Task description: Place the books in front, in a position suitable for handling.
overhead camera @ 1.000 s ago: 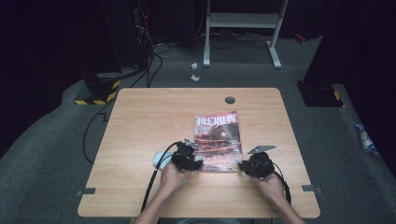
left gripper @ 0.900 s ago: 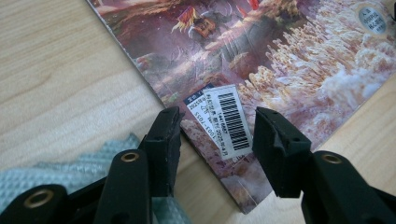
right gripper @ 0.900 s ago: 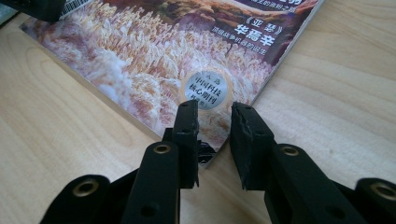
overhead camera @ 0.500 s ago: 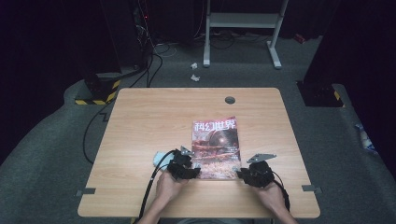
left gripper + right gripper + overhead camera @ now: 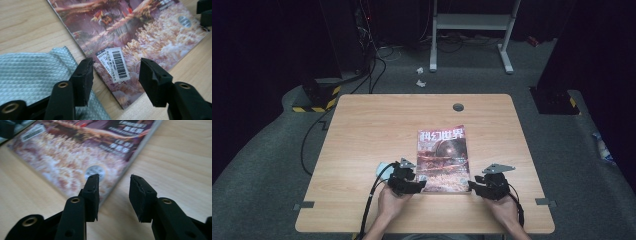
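A magazine (image 5: 443, 157) with a reddish cover lies flat on the wooden table (image 5: 377, 130). My left gripper (image 5: 421, 182) is at its near left corner. In the left gripper view the jaws (image 5: 116, 67) have just been opening and stand open astride that corner and its barcode label (image 5: 117, 65), without pressing on it. My right gripper (image 5: 472, 185) is at the near right corner. Its jaws (image 5: 113, 180) have also just been opening; the magazine's edge (image 5: 75, 152) lies on the table under the left jaw, with bare wood between the pads.
A pale blue-grey cloth (image 5: 383, 167) lies under and beside my left gripper, its weave close up in the left gripper view (image 5: 32, 72). A round cable hole (image 5: 458, 107) is near the table's far edge. Cables and a white frame stand on the floor beyond.
Both hands and the magazine have shifted a little toward the near edge of the table. The magazine now lies flat and still.
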### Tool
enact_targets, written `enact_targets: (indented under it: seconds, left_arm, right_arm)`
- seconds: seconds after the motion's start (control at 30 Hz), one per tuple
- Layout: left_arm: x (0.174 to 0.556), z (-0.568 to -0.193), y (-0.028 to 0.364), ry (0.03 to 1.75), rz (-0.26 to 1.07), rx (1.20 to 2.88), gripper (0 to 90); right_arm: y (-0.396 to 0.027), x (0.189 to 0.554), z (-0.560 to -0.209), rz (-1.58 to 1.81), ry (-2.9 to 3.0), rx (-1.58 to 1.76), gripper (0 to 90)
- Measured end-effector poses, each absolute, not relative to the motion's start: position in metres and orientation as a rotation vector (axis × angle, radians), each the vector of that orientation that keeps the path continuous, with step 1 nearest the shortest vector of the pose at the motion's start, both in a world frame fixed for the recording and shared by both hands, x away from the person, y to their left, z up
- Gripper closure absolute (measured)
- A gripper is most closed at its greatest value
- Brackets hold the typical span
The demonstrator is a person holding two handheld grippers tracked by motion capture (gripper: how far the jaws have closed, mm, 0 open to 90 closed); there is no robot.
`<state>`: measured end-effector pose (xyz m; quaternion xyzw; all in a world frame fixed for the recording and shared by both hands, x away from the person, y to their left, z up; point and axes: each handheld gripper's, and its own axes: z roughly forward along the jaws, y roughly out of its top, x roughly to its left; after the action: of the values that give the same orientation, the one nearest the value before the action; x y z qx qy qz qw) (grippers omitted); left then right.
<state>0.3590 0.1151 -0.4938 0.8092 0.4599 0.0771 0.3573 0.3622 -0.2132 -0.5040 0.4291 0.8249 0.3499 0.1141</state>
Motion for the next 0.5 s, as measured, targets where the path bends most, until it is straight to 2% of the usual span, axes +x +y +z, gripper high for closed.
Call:
enact_targets:
  seconds: [0.2,0.27,0.5]
  left_arm:
    - [0.354,-0.488,0.135,1.261,0.273,2.043,38.1]
    - [0.351,-0.489,0.146,1.304,0.359,2.023,35.9]
    - [0.345,-0.496,0.165,1.377,0.422,1.968,33.8]
  right_arm:
    - [-0.233,0.378,-0.506,0.976,2.303,1.318,55.6]
    - [-0.243,0.385,-0.509,0.978,2.236,1.345,52.5]
    - [-0.267,0.399,-0.515,0.980,2.091,1.414,50.1]
